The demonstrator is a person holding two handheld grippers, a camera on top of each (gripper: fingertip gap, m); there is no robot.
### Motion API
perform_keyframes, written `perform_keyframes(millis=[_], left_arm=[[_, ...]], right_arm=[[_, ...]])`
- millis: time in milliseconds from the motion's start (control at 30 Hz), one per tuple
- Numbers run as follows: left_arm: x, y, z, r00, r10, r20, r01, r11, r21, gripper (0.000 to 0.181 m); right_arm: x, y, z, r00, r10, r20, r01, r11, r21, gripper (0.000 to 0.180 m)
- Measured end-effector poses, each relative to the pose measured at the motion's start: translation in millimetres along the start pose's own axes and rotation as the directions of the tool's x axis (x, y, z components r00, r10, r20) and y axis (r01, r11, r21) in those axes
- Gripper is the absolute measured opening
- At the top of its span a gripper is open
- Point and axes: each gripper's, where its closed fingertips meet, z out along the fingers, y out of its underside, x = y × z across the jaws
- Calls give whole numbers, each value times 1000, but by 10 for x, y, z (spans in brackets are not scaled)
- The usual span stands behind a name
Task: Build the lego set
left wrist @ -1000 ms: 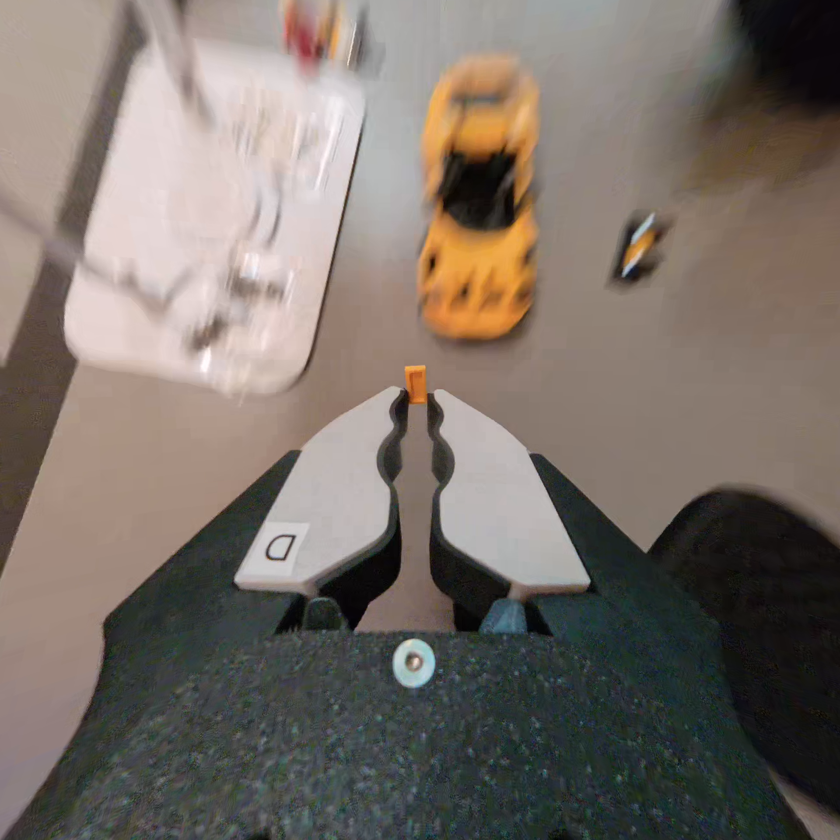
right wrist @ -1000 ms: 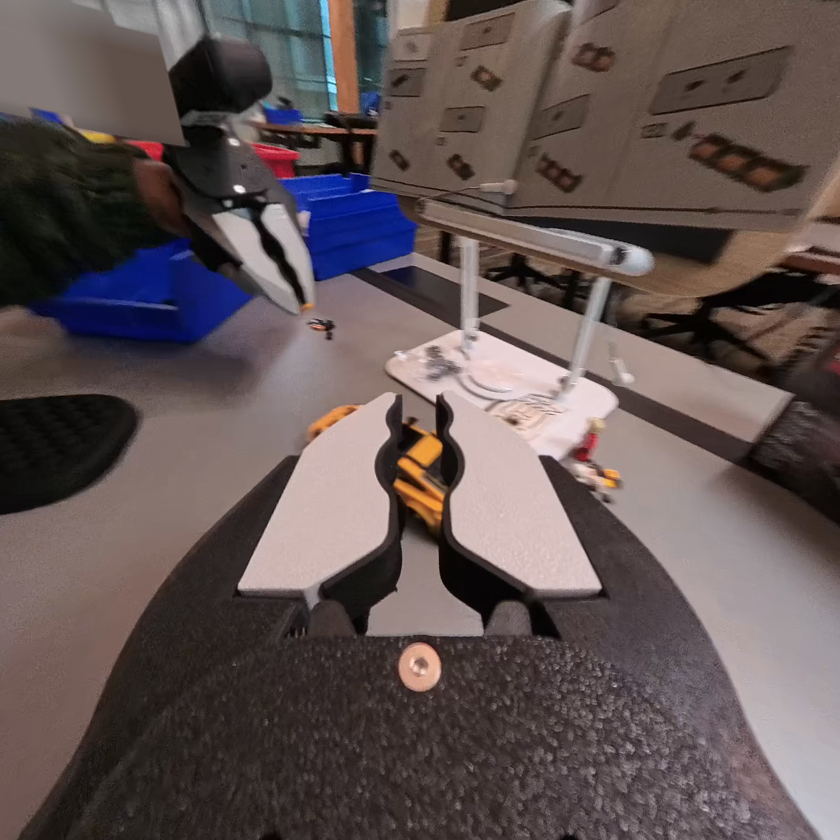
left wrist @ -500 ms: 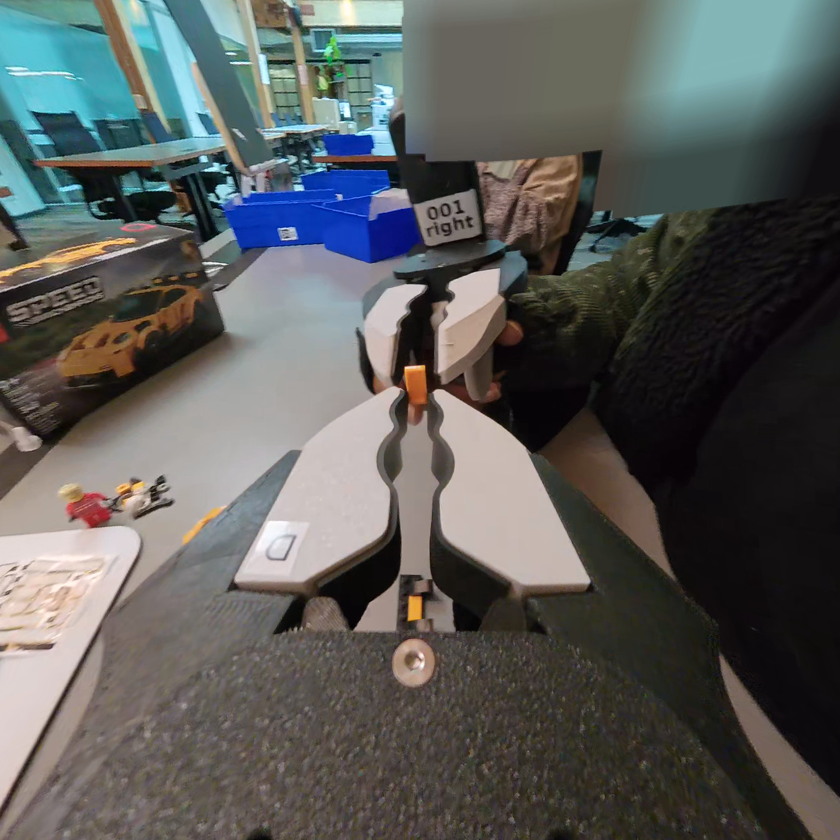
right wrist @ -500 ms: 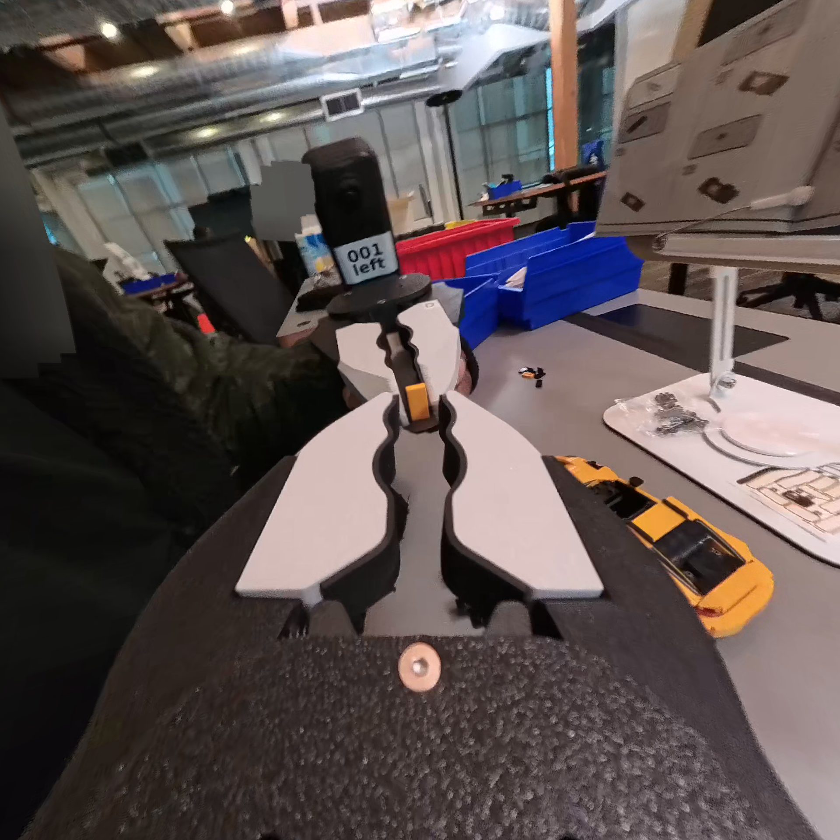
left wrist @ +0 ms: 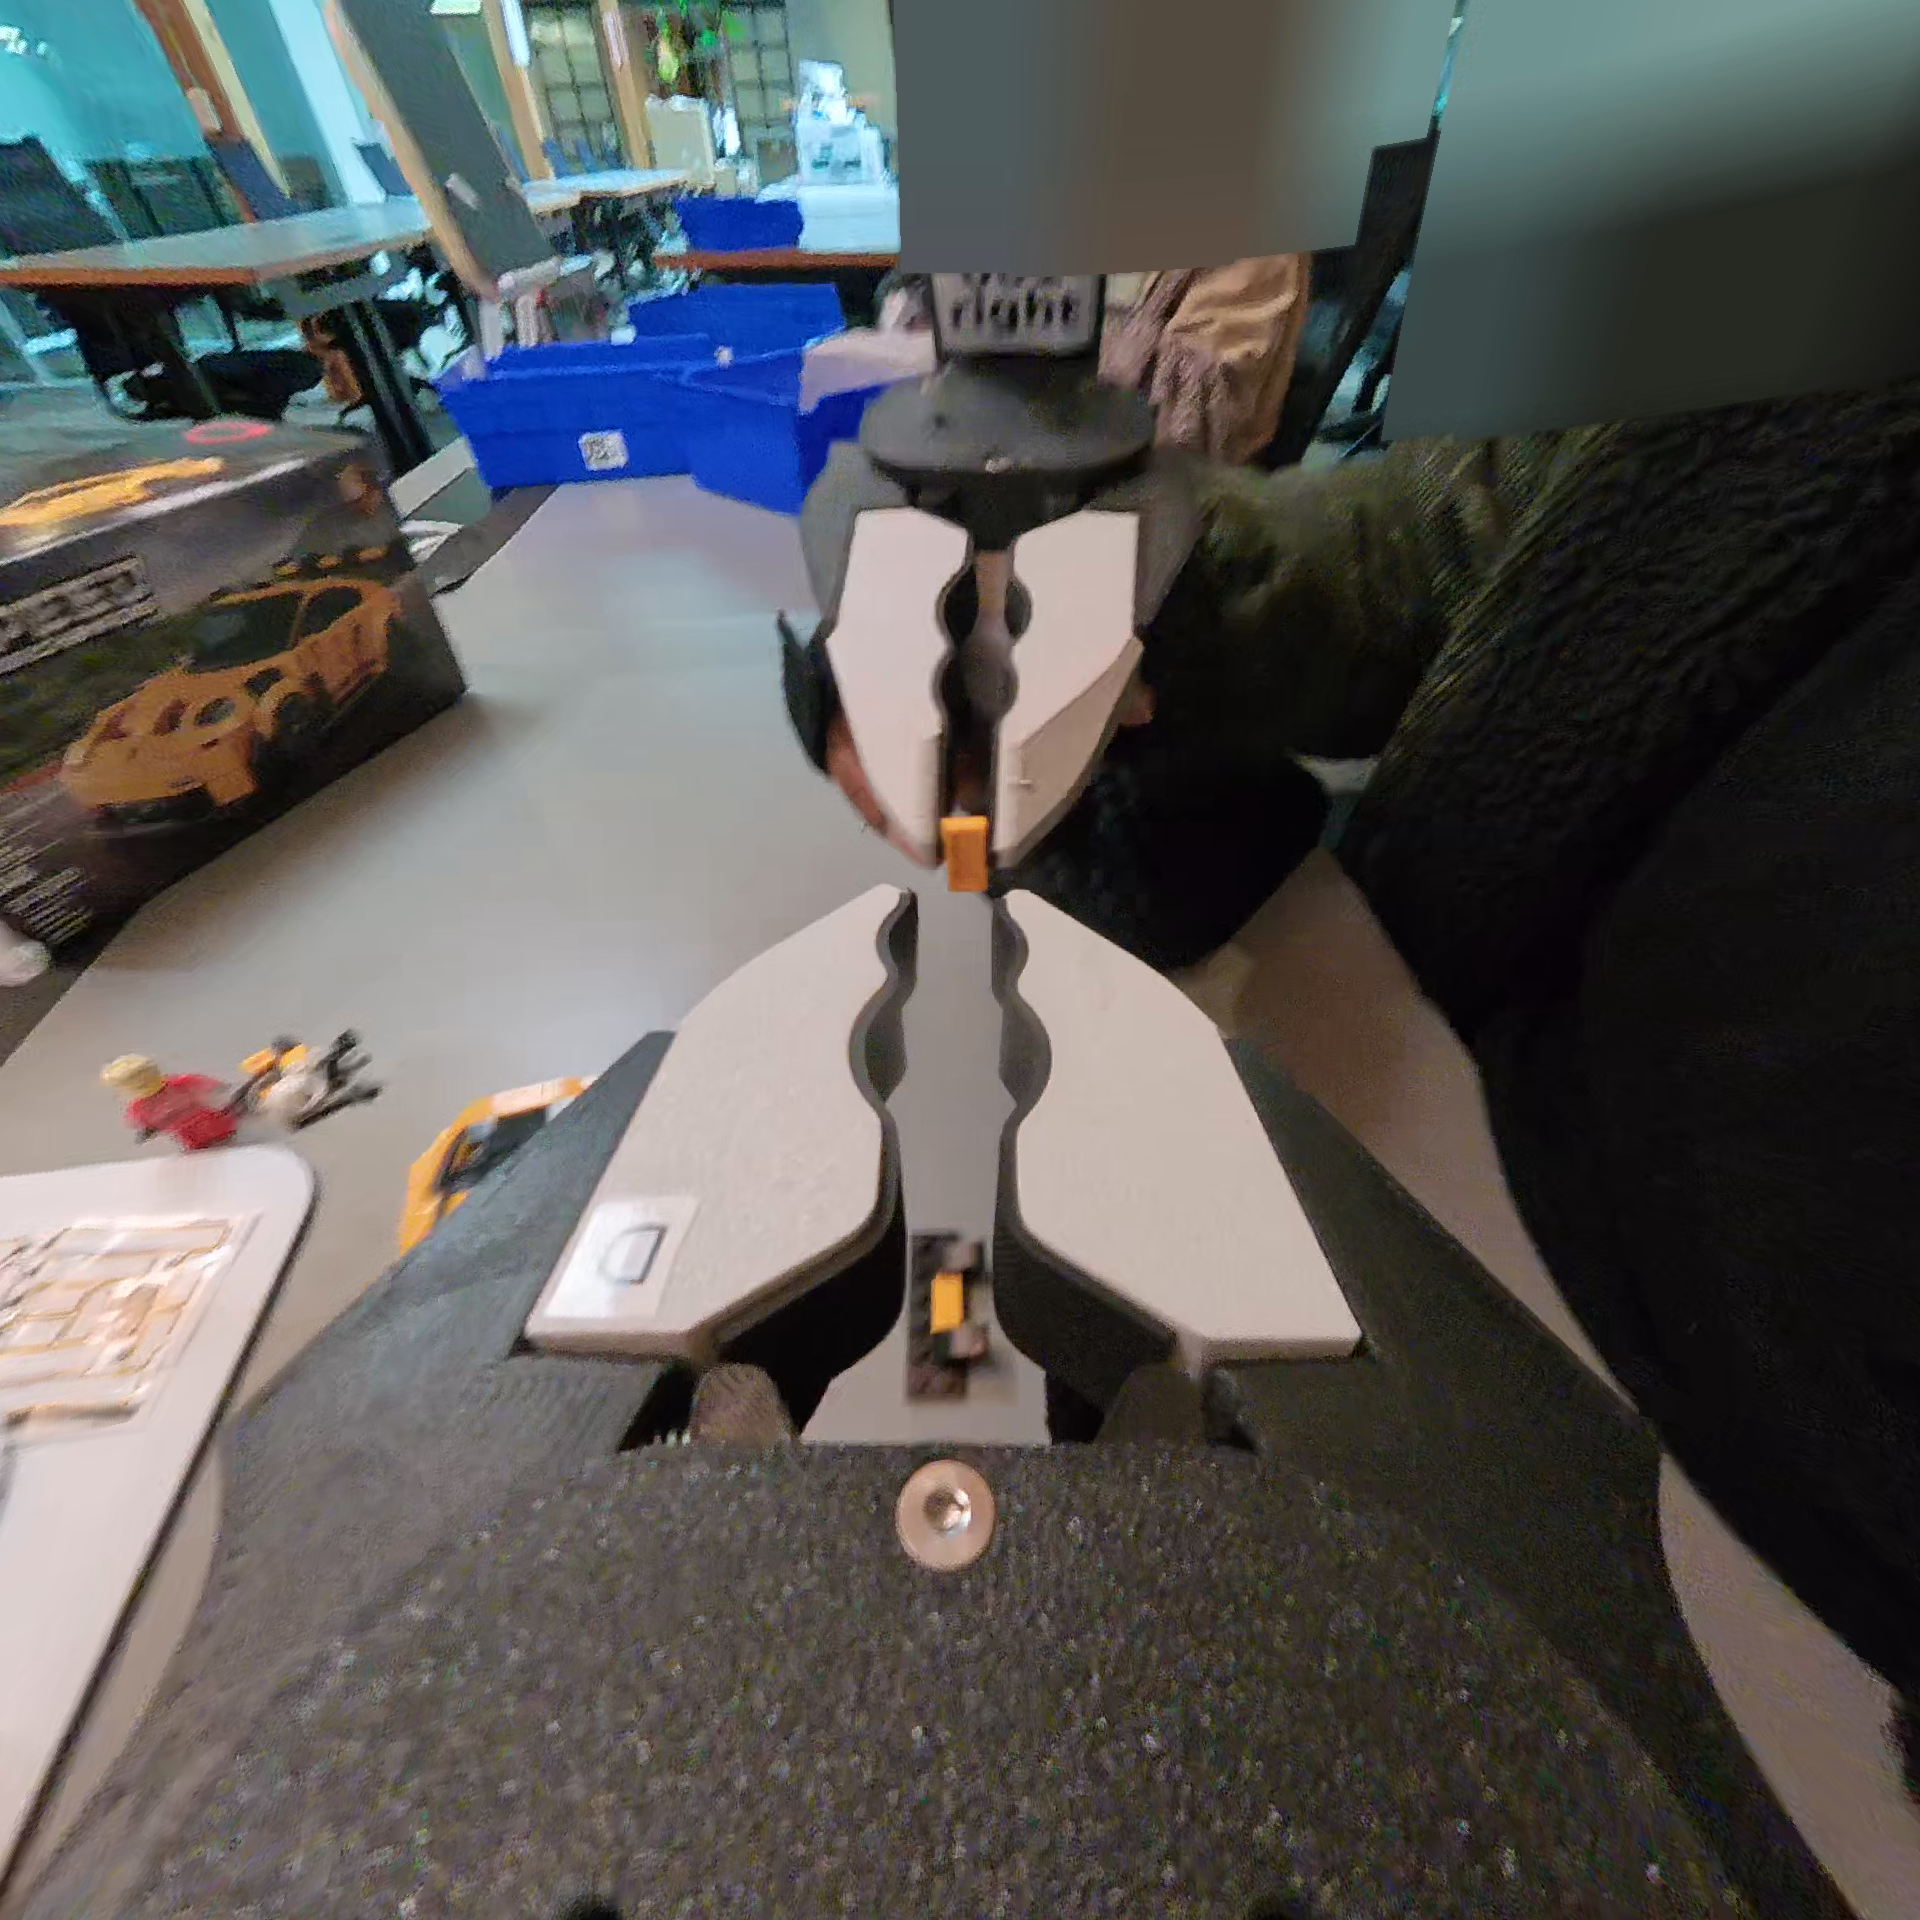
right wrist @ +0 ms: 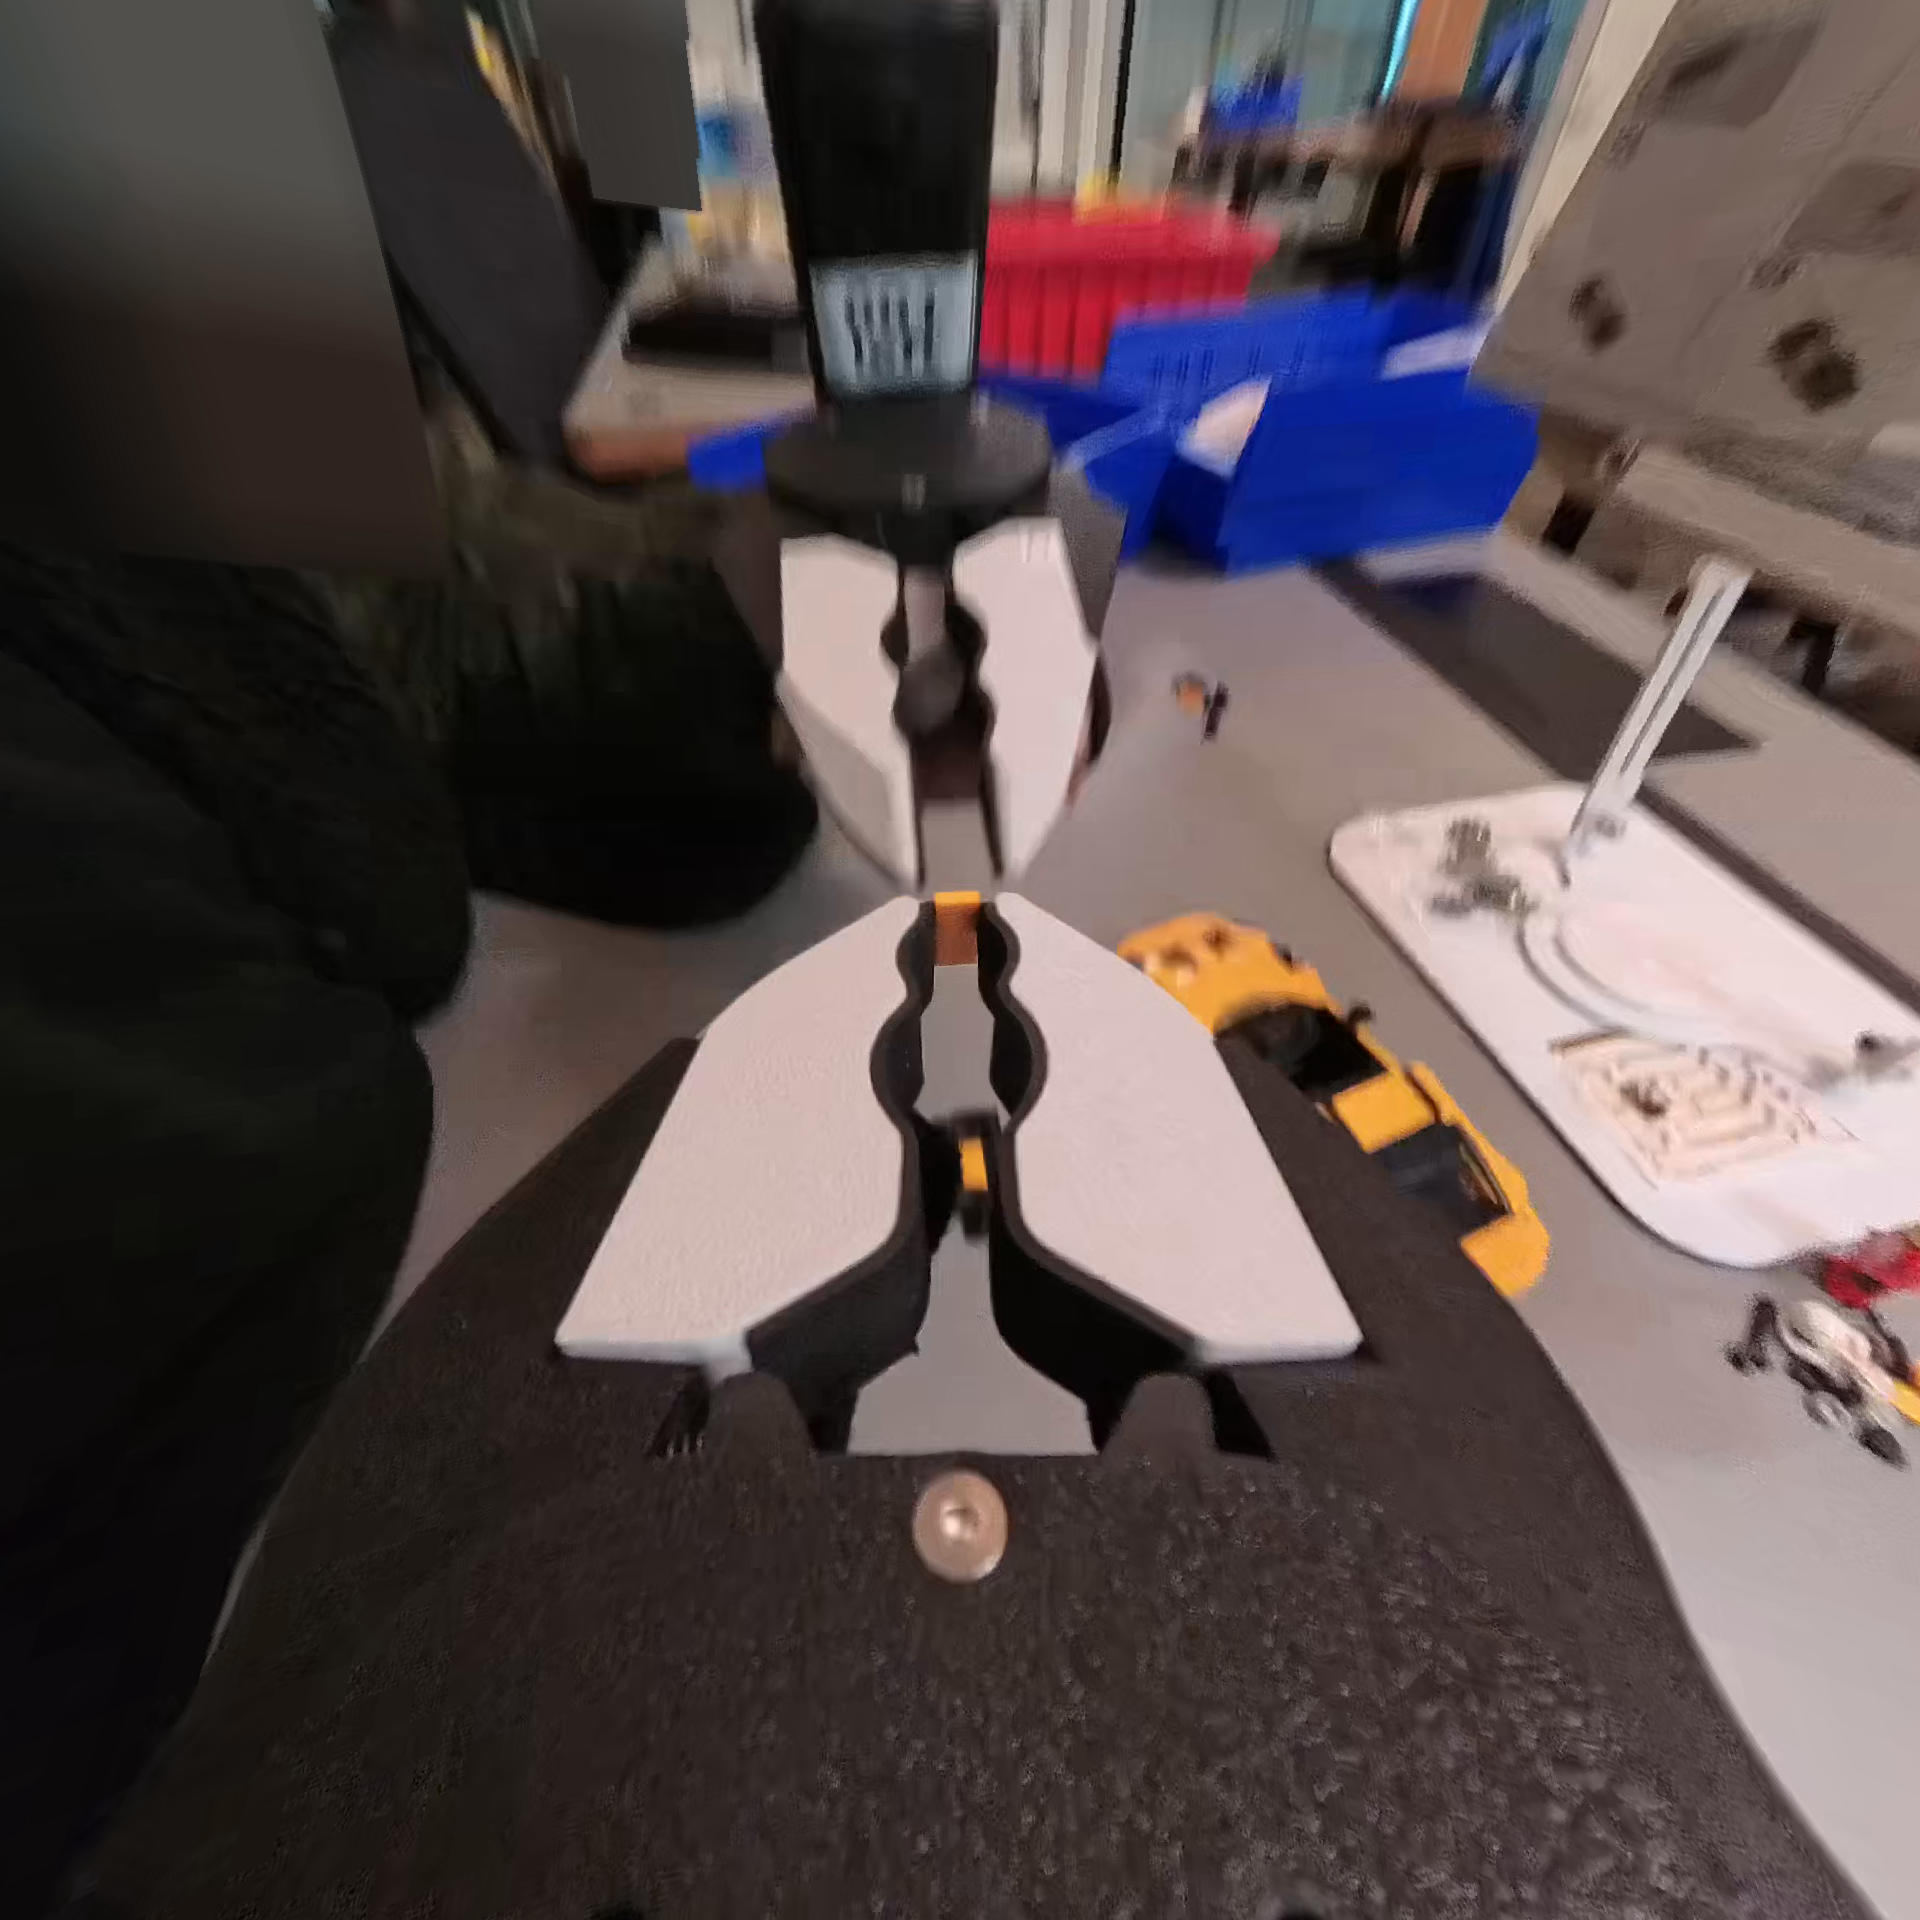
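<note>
Bright, even indoor light; right wrist view badly motion-blurred, left sharper; wide-angle warp at edges.

We can make out few marks sharply, and we leave their wording aside. A white label (left wrist: 1013, 307) with dark lettering sits on the black camera stem above the right gripper (left wrist: 966, 847), far centre. Its twin label (right wrist: 896, 324) in the right wrist view is blurred past reading. A small white sticker (left wrist: 623, 1252) with one outlined mark sits on the left gripper (left wrist: 951, 914), on its left finger. On the far left, the dark box (left wrist: 187, 665) carries pale block lettering beside a yellow car picture. A white code sticker (left wrist: 601, 449) marks the far blue bin (left wrist: 561, 416).
</note>
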Motion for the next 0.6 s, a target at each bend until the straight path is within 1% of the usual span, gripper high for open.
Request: perform_keyframes(millis=[33,67,100,133,167,233,300,367,500,600], left_arm=[[-83,52,-60,999,1,37,0,999,-40,11],[-172,111,-132,997,12,80,-5,997,-82,8],[-255,154,-209,992,31,124,-17,994,-110,7],[-329,187,-284,985,45,165,-23,991,-131,4],[-397,223,-353,978,51,204,-19,988,-154,3],[-486,280,-467,964,60,261,-10,982,-188,3],[-524,326,-559,952,67,298,-3,978,-209,3],[-554,399,-640,941,75,330,6,971,-238,3],[-580,495,-764,930,69,362,26,968,-251,3],[-608,499,-850,921,68,384,31,969,-245,4]], right_arm=[[40,156,5,1000,-10,12,11,993,-119,7],[106,371,10,1000,-22,9,24,966,-257,7],[171,629,7,999,-41,12,42,913,-405,7],[216,885,-2,998,-57,26,62,843,-534,7],[245,1099,-10,997,-67,41,78,772,-631,7],[245,1389,-12,994,-63,85,106,657,-747,7],[246,1519,6,992,-65,112,128,591,-797,7],[217,1559,18,989,-52,138,143,557,-818,8],[223,1549,52,987,-67,147,160,542,-825,8],[205,1542,68,988,-51,142,146,564,-813,12]])
